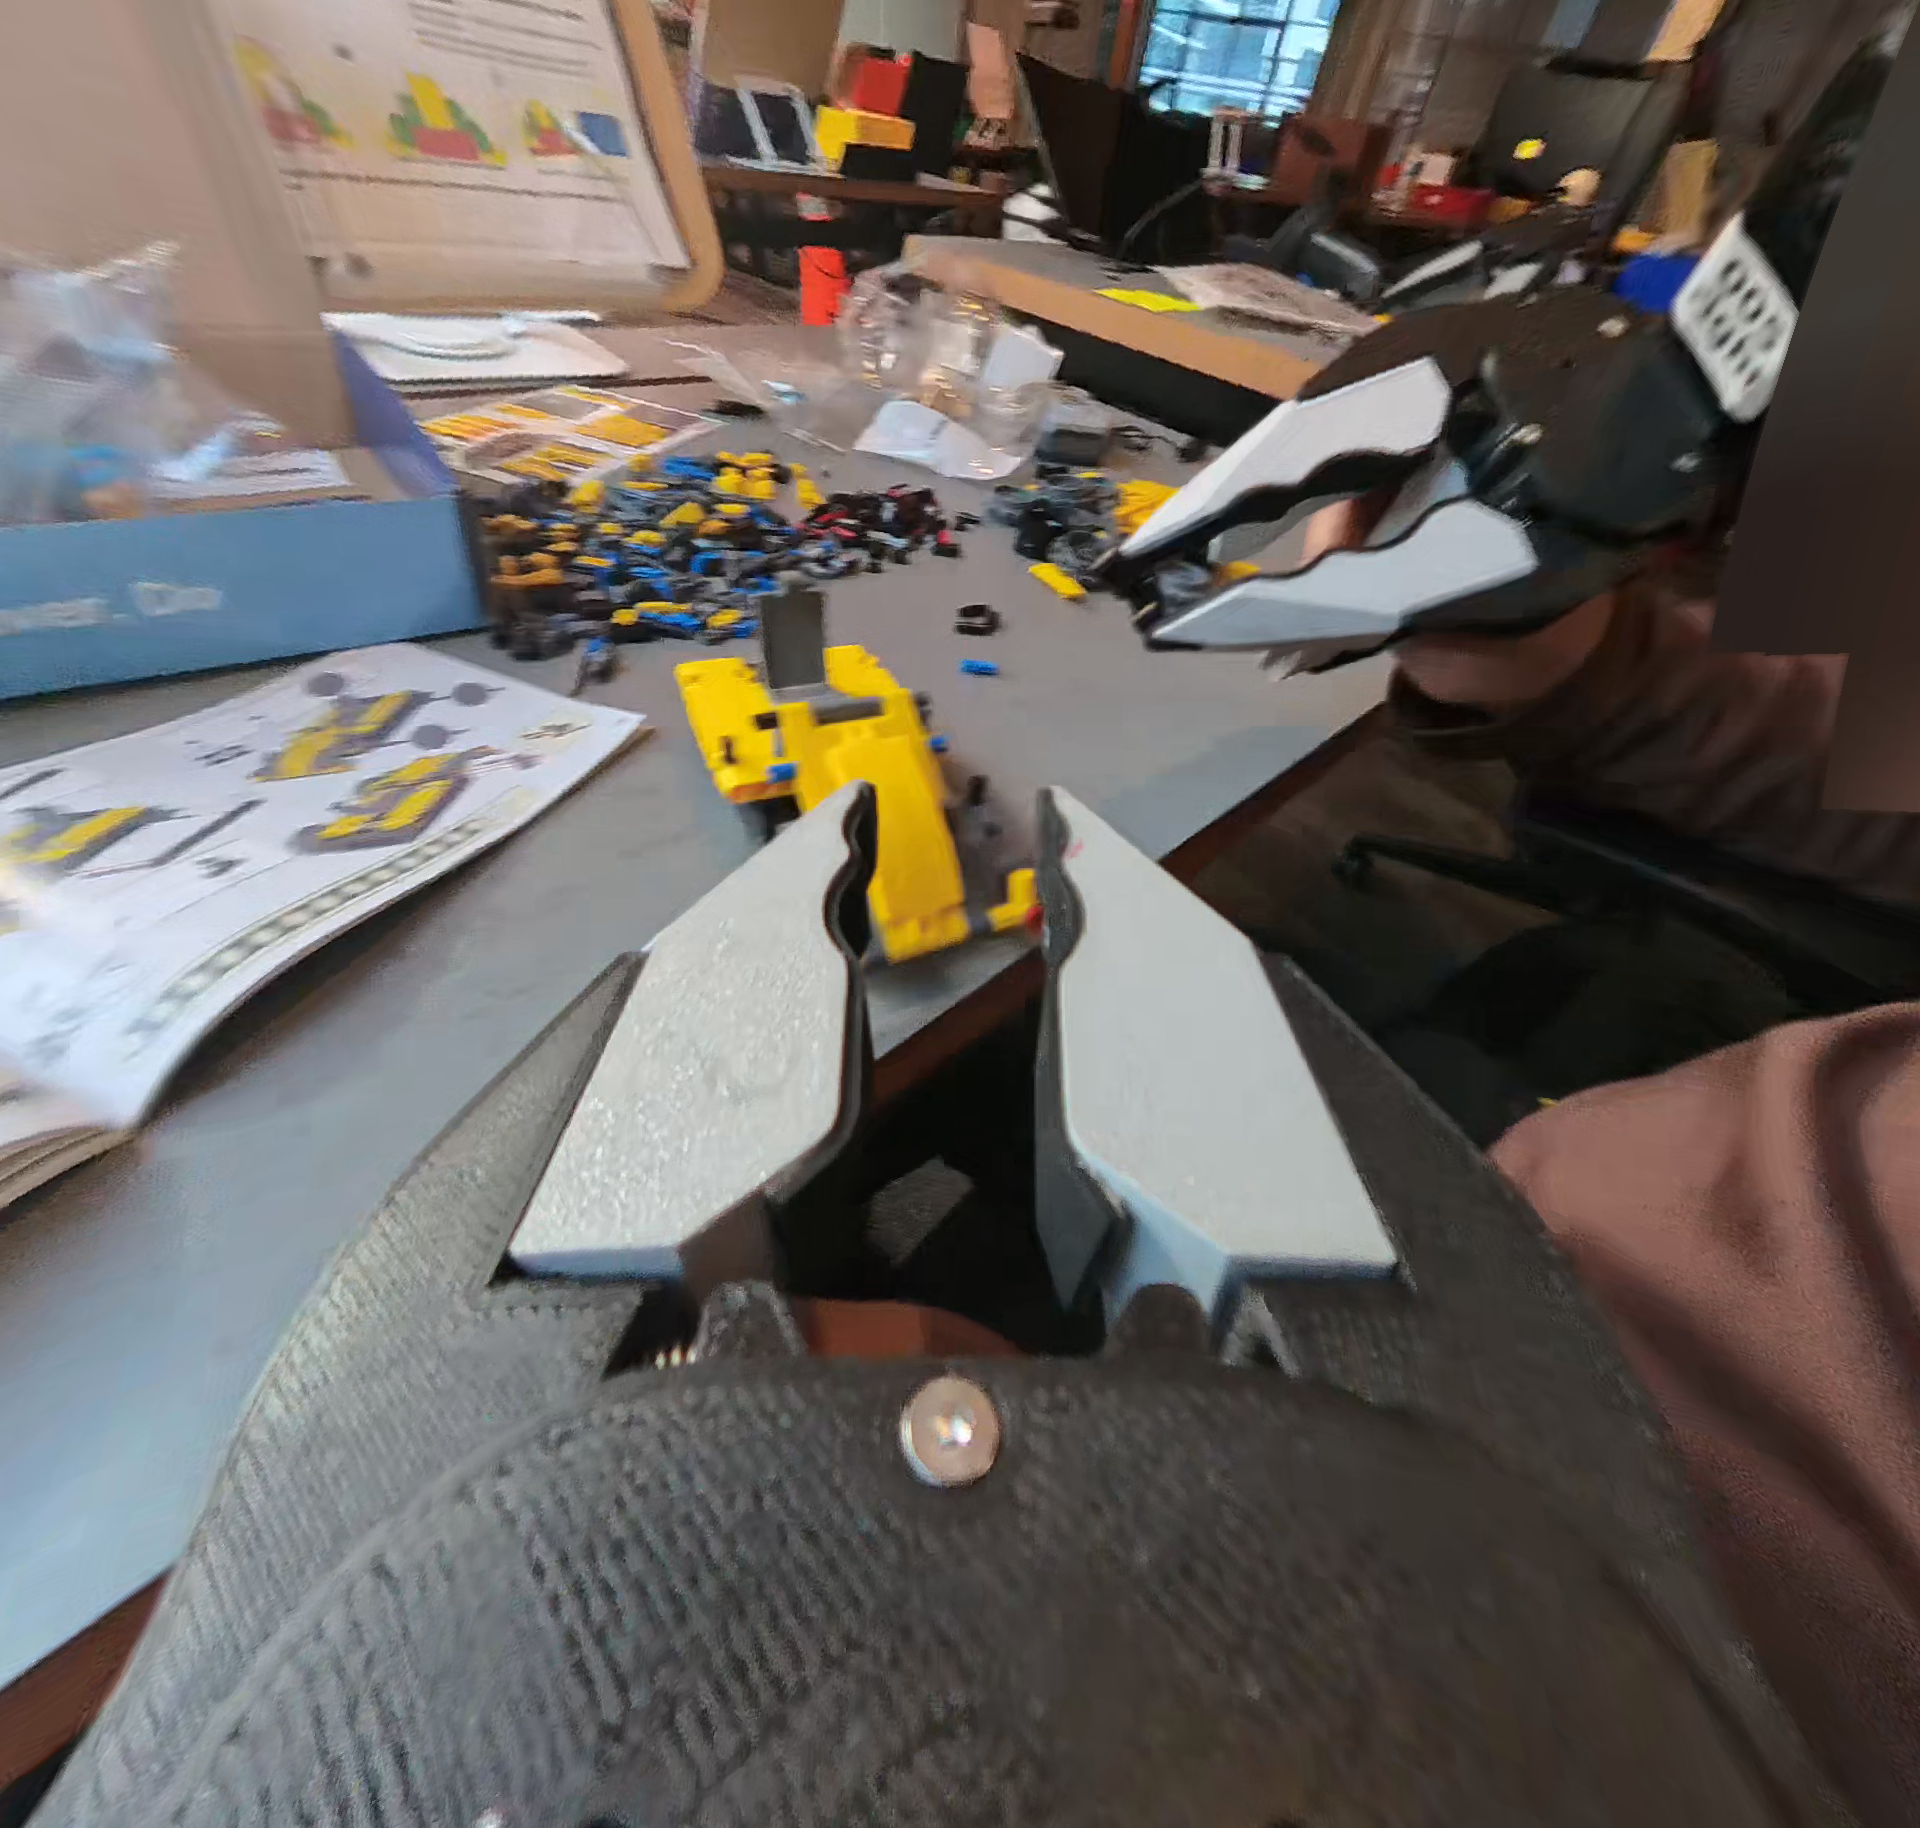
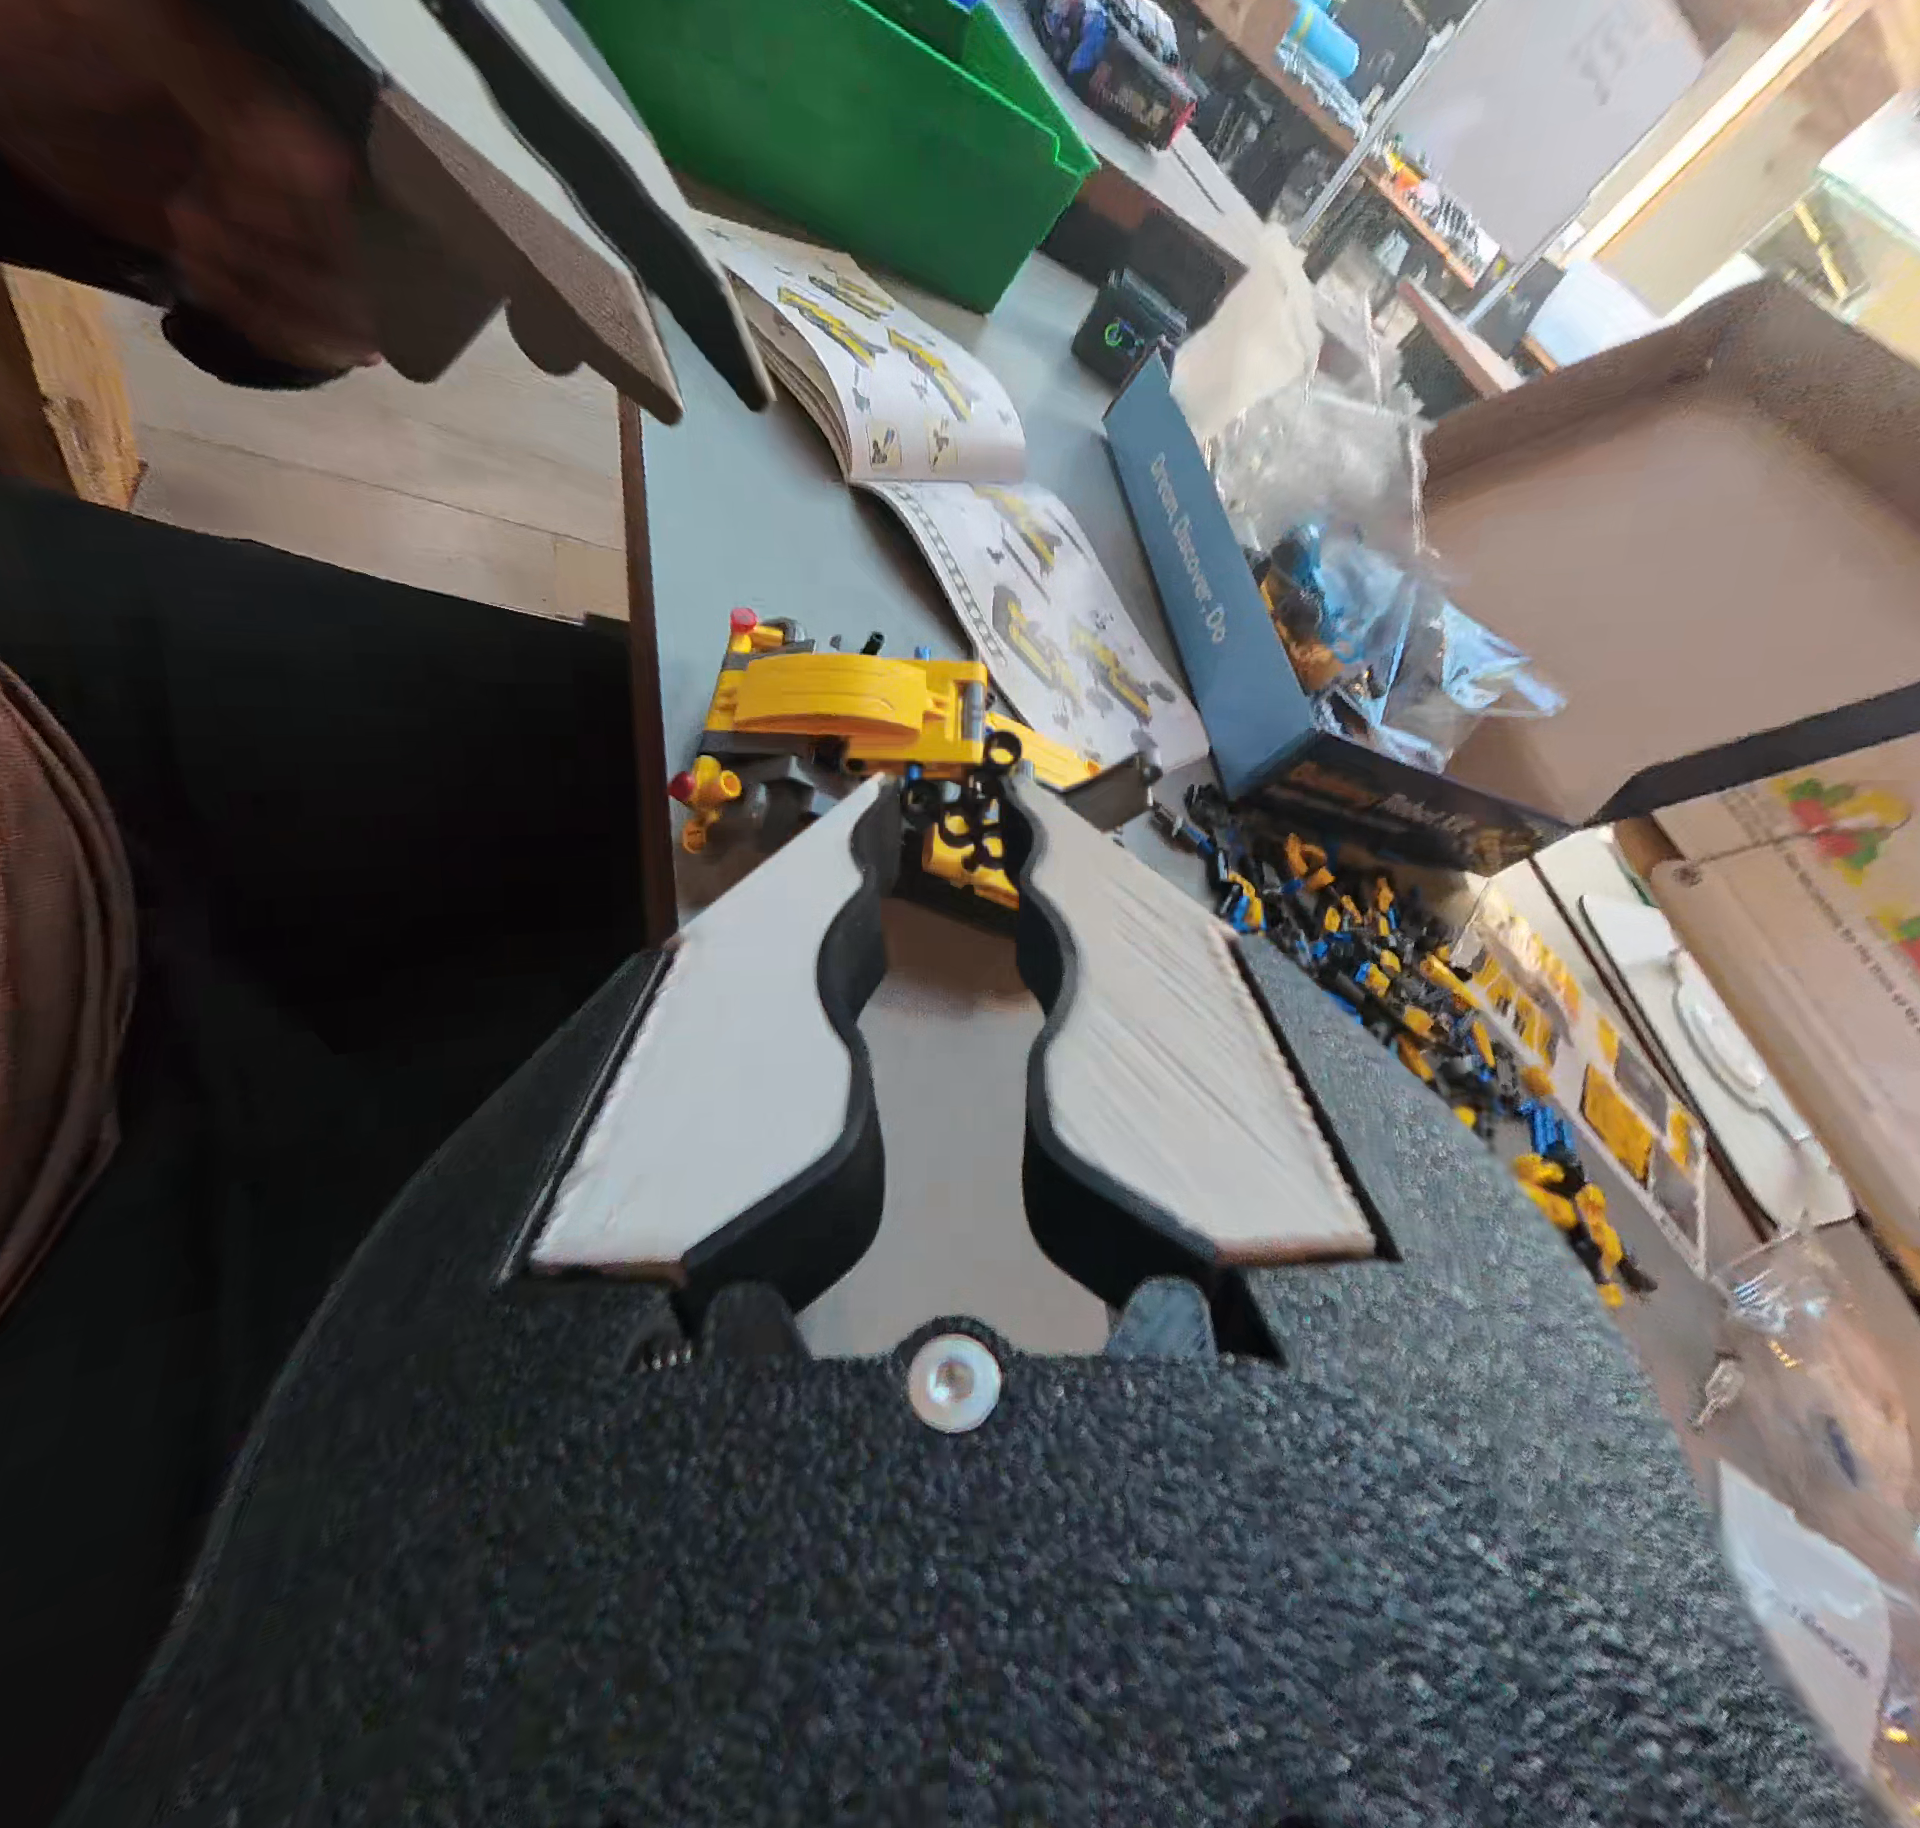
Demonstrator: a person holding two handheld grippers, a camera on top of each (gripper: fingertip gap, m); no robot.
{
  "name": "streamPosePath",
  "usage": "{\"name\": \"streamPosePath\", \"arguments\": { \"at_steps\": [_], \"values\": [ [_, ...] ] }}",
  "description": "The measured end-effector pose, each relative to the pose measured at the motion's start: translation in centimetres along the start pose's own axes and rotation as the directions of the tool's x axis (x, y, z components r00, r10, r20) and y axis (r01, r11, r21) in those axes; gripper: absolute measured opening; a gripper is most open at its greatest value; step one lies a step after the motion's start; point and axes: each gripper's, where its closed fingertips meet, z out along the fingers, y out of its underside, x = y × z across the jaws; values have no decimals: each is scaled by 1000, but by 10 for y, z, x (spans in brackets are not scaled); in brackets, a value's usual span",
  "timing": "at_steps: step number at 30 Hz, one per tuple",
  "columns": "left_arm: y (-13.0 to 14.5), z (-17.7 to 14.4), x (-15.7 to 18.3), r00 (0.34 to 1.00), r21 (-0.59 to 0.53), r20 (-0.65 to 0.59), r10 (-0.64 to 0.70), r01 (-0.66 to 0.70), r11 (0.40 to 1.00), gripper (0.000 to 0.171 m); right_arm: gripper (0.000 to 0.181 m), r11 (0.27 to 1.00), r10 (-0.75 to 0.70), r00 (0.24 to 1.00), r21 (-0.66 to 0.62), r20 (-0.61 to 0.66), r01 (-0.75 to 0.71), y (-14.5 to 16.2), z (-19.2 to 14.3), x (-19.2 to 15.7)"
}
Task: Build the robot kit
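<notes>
Yellow brick model (image 1: 842, 791) sits at the near table edge (image 1: 1236, 812), its nose almost flush with the lip, seen through the gap of my left gripper (image 1: 956, 822). Left fingers spread, nothing between them, hovering just short of the model, half out over the drop-off. My right gripper (image 2: 951, 802) is up off the table, tips pinching a small black linked part (image 2: 971, 807), with the model just behind it in that view. From the left view the right gripper (image 1: 1143, 583) hangs above the loose black parts, well apart from the left. Bare grey table (image 1: 1091, 729) lies right of the model. Left of it, the open instruction booklet (image 1: 260, 843) is near but not touching. Behind the model: scattered pile of yellow, blue and black pieces (image 1: 675, 542), then the blue box (image 1: 239, 583) with its flap up, holding clear bags. Farther back, clear plastic bags (image 1: 945, 365). Green bin (image 2: 821, 95) beyond the booklet in the right view.
</notes>
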Motion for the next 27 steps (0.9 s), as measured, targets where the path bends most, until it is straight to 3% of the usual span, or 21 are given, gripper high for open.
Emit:
{"name": "streamPosePath", "arguments": {
  "at_steps": [5,9,14,19,27],
  "values": [
    [-18,38,32,987,-63,-121,-109,102,993,31,15,998,-63,998,28,18,63,-12,6,-15],
    [-18,57,58,921,-163,-269,-281,244,956,39,15,995,-85,996,43,12,84,-17,6,-16],
    [-15,69,53,887,-201,-265,-379,333,921,30,15,990,-124,992,62,-13,125,-19,3,-16],
    [-12,76,55,879,-229,-286,-382,325,918,7,15,990,-125,991,63,-40,127,-18,3,-11],
    [-8,88,30,975,-178,-101,-196,176,968,6,21,1000,5,998,27,-55,-3,-3,15,1]
  ]
}}
